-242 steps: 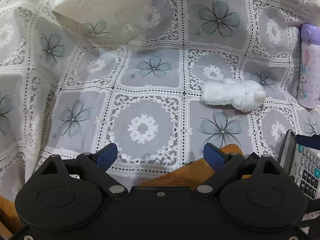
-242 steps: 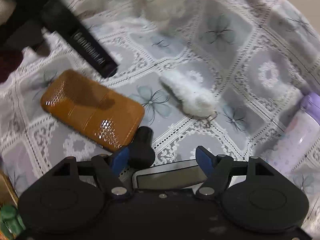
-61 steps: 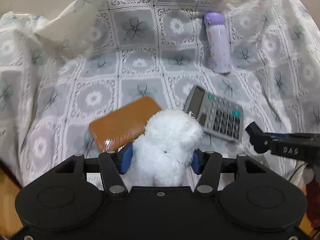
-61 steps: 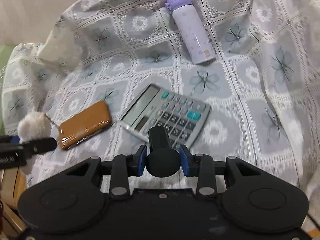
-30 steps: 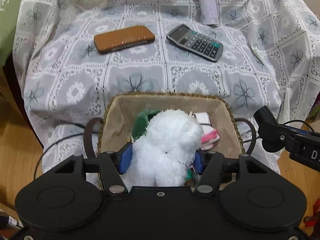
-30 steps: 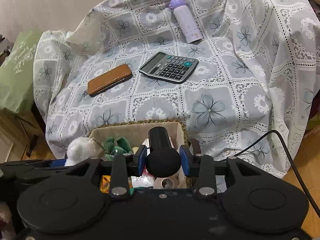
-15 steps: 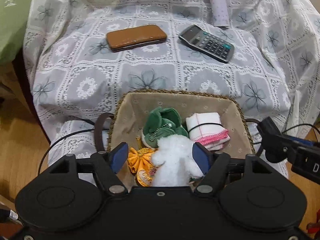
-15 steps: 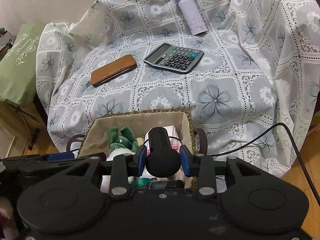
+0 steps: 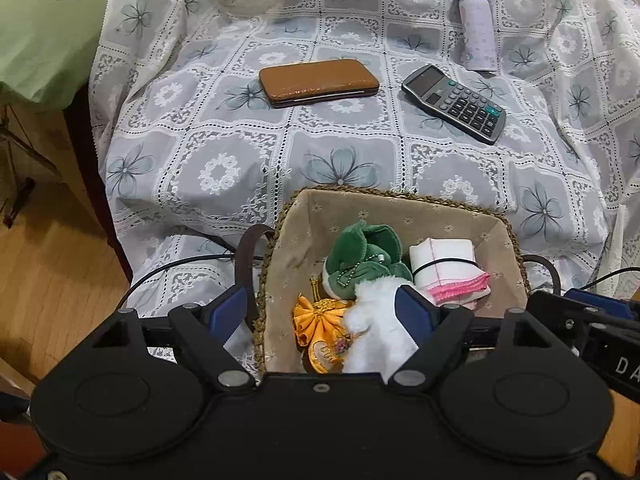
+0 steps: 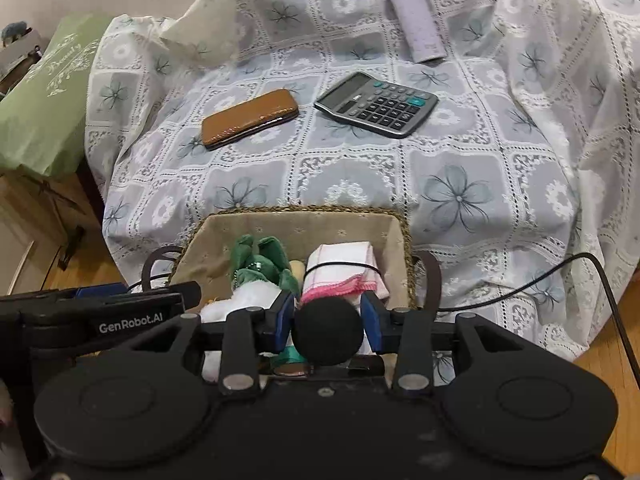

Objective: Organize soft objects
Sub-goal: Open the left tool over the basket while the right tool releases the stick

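Note:
A lined wicker basket [image 9: 400, 208] stands in front of the covered seat. In it lie a green plush [image 9: 364, 254], a folded white cloth with pink edge [image 9: 448, 268], an orange fabric flower [image 9: 320, 320] and the white fluffy toy [image 9: 376, 328]. My left gripper [image 9: 320, 312] is open above the basket's near left side, the white toy loose beside its right finger. My right gripper [image 10: 326, 320] is shut on a black foam-tipped cylinder [image 10: 327, 336] over the basket [image 10: 404, 236]. The white toy also shows in the right wrist view [image 10: 248, 300].
On the lace-covered seat lie a brown case [image 9: 318, 82], a grey calculator [image 9: 454, 102] and a lilac bottle [image 9: 476, 24]. A green cushion [image 9: 44, 28] sits at left. Black cables run beside the basket. Wooden floor lies below.
My left gripper opened half a second ago and the white toy dropped into the basket; now it has shifted left. My right gripper keeps its hold on the black cylinder.

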Tool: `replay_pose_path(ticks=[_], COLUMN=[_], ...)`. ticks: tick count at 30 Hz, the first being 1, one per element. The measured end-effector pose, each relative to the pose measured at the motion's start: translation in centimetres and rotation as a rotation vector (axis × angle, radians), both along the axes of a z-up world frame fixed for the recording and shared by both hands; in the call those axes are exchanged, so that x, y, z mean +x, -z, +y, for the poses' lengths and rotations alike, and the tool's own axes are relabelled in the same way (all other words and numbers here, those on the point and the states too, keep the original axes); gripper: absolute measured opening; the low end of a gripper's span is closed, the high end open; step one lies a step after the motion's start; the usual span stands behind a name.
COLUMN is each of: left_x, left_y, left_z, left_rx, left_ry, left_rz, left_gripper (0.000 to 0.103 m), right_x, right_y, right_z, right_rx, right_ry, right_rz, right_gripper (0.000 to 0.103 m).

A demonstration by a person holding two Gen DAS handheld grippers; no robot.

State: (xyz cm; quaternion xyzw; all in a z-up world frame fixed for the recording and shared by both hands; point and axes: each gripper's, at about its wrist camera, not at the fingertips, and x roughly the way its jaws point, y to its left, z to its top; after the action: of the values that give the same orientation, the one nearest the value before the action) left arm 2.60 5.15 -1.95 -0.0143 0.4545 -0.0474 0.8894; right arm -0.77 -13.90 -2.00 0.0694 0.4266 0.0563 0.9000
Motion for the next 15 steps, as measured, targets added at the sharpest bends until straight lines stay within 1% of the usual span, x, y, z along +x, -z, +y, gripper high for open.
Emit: replay_pose_path(ticks=[3, 8, 11, 13, 15], left_x=[0.01, -0.09, -0.19, -0.20, -0.20], left_y=[0.04, 0.14, 0.12, 0.09, 0.07], left_z=[0.23, 0.20, -0.03, -0.09, -0.15], left_rx=[-0.002, -0.005, 0.000, 0.001, 0.010], left_ry=[-0.009, -0.002, 0.008, 0.014, 0.012], left_rz=[0.004, 0.014, 0.015, 0.015, 0.017], left_gripper=[0.079, 0.080, 0.081, 0.090, 0.091], right_x=[-0.09, -0.20, -0.20, -0.23, -0.34], right_y=[-0.17, -0.11, -0.10, -0.12, -0.23], right_z=[-0.04, -0.52, -0.59, -0.61, -0.60], right_rx=[-0.007, -0.006, -0.010, -0.013, -0.021], right_ry=[-0.002, 0.023, 0.036, 0.042, 0.047], right_rz=[-0.011, -0.010, -0.008, -0.009, -0.014], right_gripper=[0.037, 0.037, 0.042, 0.045, 0.048])
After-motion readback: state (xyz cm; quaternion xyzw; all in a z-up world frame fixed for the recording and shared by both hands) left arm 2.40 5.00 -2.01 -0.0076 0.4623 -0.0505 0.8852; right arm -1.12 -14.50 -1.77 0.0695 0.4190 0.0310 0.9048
